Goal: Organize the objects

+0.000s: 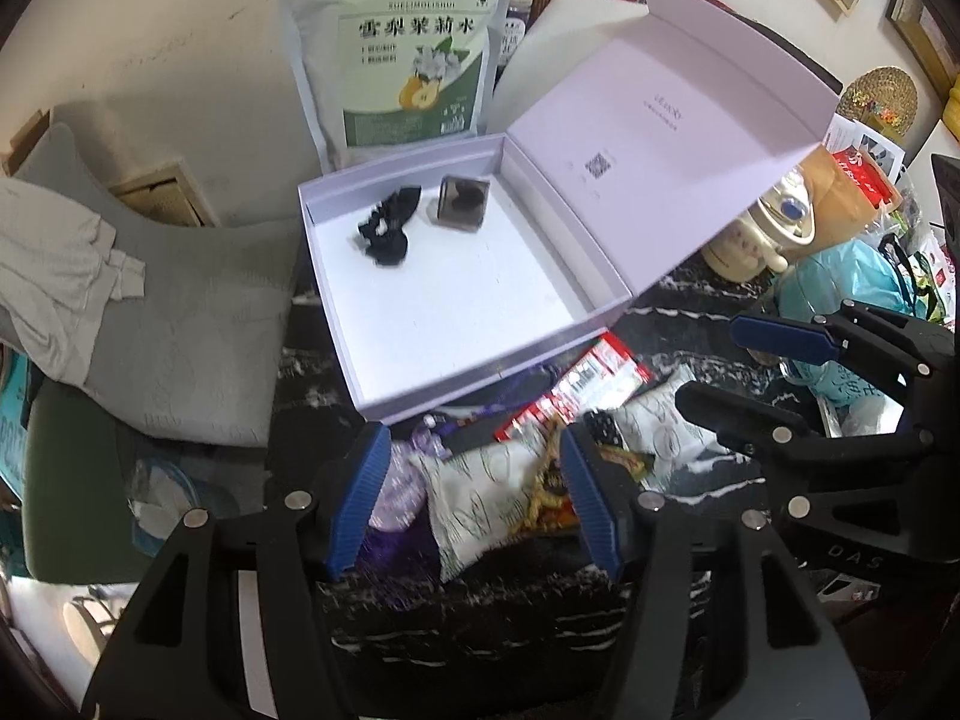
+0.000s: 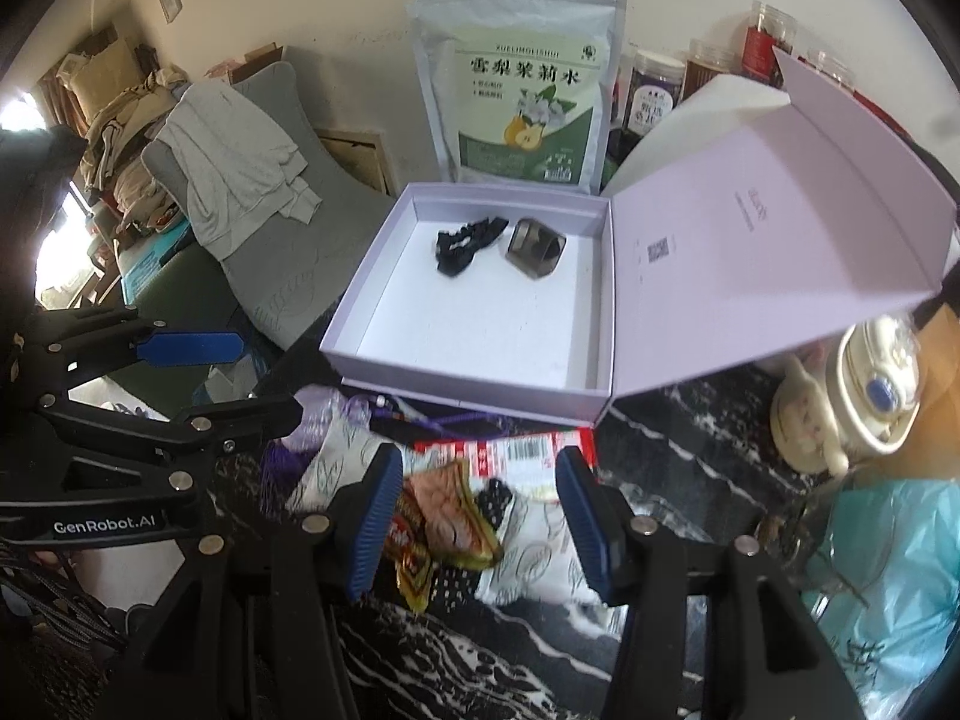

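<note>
An open lilac box lies on the dark marble table, lid leaning back to the right. Inside at the far end lie a black scrunchie and a small smoky clear case. In front of the box is a pile: white patterned pouches, a red-and-white packet, a gold-orange snack packet and a purple sachet. My left gripper is open over the pile. My right gripper is open over the snack packet.
A tall pear-drink pouch stands behind the box. Jars line the wall. A cream teapot and a blue plastic bag sit at right. A grey chair with a cloth is at left.
</note>
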`<state>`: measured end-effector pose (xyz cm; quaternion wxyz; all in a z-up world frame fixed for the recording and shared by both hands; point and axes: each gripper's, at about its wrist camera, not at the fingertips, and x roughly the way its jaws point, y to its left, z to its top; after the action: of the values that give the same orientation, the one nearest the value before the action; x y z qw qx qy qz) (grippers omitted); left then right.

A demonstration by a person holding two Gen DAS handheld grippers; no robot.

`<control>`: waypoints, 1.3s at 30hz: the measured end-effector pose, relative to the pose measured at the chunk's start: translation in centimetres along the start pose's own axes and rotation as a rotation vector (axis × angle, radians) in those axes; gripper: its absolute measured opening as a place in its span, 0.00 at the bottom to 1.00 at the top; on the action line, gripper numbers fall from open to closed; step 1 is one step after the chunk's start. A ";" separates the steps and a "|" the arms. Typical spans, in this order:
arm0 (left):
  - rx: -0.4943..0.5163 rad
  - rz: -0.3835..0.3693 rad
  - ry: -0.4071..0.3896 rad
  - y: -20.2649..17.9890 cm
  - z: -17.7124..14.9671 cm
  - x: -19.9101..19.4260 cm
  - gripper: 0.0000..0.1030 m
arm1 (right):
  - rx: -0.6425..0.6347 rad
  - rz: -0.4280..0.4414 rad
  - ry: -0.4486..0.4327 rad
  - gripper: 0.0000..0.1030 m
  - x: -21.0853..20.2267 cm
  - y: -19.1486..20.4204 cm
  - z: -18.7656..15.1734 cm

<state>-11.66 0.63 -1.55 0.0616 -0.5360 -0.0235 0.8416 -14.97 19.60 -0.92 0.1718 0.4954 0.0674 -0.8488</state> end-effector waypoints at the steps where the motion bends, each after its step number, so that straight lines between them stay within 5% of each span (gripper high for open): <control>1: -0.004 -0.003 0.003 -0.1 -0.4 0.1 0.55 | -0.003 0.001 0.005 0.52 0.0 0.1 -0.5; 20: -0.032 -0.062 0.074 -3.7 -6.4 3.1 0.55 | 0.029 0.037 0.095 0.55 1.4 -1.8 -7.1; 39: 0.038 -0.095 0.121 -7.1 -7.5 7.5 0.55 | 0.136 0.048 0.132 0.56 4.6 -5.4 -10.1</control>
<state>-7.46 8.48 -10.72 0.1131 -0.5827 -0.0291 0.8042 -10.71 26.45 -10.26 0.1532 0.5622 0.0088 -0.8127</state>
